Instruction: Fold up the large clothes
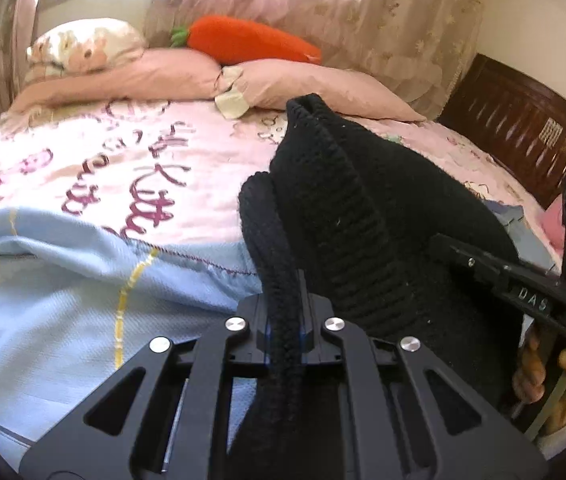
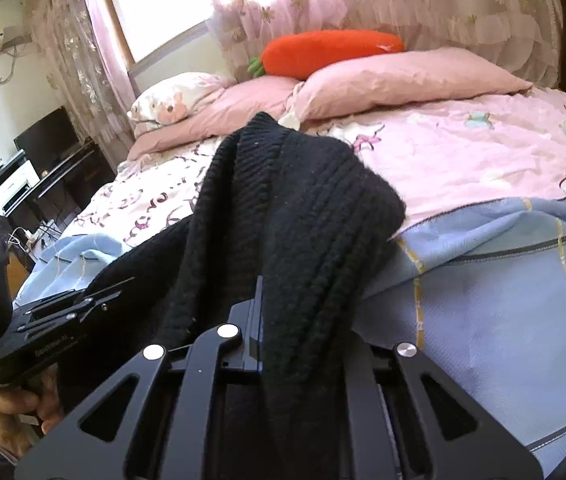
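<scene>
Both tongs, left gripper and right gripper, are clamped on one black sweater. It is thick, ribbed knit, hanging bunched over the bed with two pink pillows.

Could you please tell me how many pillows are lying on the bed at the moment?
3: a printed pillow nearest the window side, a plain pink pillow beside it, and another pink pillow farther right. The black knitted garment may hide more.
</scene>
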A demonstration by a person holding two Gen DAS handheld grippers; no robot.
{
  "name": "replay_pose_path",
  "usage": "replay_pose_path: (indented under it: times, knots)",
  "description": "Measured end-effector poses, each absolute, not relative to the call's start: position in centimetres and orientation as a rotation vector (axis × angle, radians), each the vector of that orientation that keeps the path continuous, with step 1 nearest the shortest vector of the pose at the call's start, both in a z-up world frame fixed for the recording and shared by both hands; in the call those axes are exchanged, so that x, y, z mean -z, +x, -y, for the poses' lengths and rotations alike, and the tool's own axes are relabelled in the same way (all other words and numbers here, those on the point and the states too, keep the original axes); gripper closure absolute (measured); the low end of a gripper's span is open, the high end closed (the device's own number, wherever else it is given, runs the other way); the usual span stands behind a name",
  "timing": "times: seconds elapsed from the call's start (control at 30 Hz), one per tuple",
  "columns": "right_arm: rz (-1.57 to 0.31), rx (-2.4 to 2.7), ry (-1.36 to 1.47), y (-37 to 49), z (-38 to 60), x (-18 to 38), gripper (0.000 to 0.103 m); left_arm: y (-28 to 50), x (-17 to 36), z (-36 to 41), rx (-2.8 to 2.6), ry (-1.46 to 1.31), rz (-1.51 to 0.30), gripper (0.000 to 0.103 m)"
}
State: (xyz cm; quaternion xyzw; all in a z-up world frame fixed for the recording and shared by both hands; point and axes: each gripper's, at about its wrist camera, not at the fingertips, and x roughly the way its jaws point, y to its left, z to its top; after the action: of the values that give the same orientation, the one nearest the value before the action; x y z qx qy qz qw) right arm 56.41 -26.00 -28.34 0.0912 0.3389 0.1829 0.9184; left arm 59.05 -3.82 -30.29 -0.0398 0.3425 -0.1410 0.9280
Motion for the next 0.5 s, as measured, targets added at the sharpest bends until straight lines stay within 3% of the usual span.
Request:
replay_pose_path:
  times: [0.27,0.5]
  knots:
    - [-0.593,-0.33,0.07,54.1,24.5,26.4,0.093,57.1,27.5,3.8,0.264,-0.071,-0.602,0.095]
    - [-0.487,-0.19,-0.09,47.2,21.4,20.3,0.093,54.3,23.7,5.4,0.277,-0.024,-0.501,0.095]
